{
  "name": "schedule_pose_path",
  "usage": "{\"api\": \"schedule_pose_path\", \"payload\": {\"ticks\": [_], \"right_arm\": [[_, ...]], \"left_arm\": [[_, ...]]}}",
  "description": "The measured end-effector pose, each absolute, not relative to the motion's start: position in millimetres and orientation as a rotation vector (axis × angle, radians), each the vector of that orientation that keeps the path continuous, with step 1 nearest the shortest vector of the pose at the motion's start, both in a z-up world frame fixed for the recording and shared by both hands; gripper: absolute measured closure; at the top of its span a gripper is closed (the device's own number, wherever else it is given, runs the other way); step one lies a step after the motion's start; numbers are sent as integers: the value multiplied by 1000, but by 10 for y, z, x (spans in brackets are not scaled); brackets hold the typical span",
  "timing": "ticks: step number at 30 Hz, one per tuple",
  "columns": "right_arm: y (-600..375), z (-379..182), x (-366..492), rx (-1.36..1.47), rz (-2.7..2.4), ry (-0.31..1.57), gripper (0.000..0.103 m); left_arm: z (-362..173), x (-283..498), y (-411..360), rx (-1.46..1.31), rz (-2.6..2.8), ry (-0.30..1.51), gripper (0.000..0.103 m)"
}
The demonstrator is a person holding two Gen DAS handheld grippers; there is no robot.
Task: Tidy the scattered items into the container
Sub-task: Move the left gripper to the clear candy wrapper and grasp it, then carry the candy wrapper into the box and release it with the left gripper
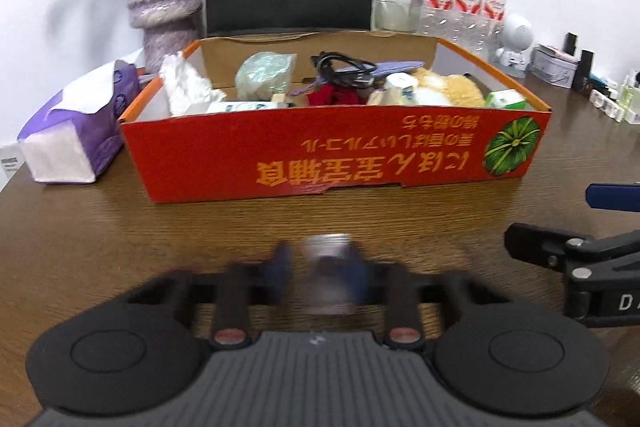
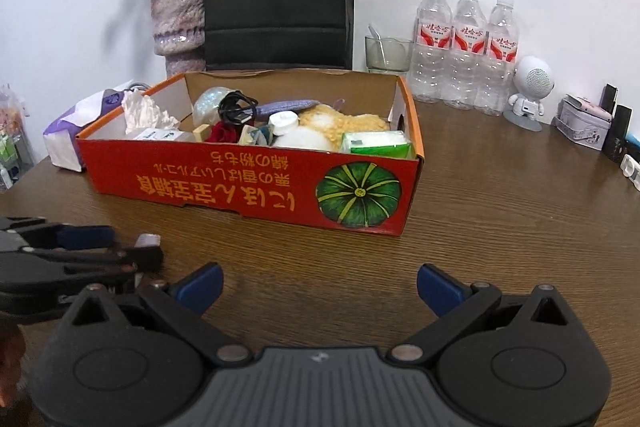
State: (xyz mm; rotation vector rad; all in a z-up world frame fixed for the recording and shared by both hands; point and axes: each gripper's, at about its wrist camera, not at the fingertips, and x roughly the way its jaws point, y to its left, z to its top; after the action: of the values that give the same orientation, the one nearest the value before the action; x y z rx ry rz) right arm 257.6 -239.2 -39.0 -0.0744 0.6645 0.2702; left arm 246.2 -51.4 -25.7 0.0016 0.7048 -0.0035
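Blue-padded jaws, left gripper (image 1: 320, 267): pinched on a small clear jar with a silver cap (image 1: 329, 267), held upright, blurred.
Jar to box: the red cardboard box (image 1: 336, 151) lies straight ahead, beyond bare wooden surface (image 1: 120, 227).
Nearer hand: the left.
Right gripper (image 2: 320, 287): jaws spread, nothing between.
Pose: both are pitched downward.
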Motion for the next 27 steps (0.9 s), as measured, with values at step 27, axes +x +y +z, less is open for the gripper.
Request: {"api": "schedule_pose_path", "payload": {"ticks": [27], "right_arm": [[-2467, 204, 2749, -17, 300, 566, 0]], "left_arm": [[474, 2555, -448, -34, -83, 521, 85]]}}
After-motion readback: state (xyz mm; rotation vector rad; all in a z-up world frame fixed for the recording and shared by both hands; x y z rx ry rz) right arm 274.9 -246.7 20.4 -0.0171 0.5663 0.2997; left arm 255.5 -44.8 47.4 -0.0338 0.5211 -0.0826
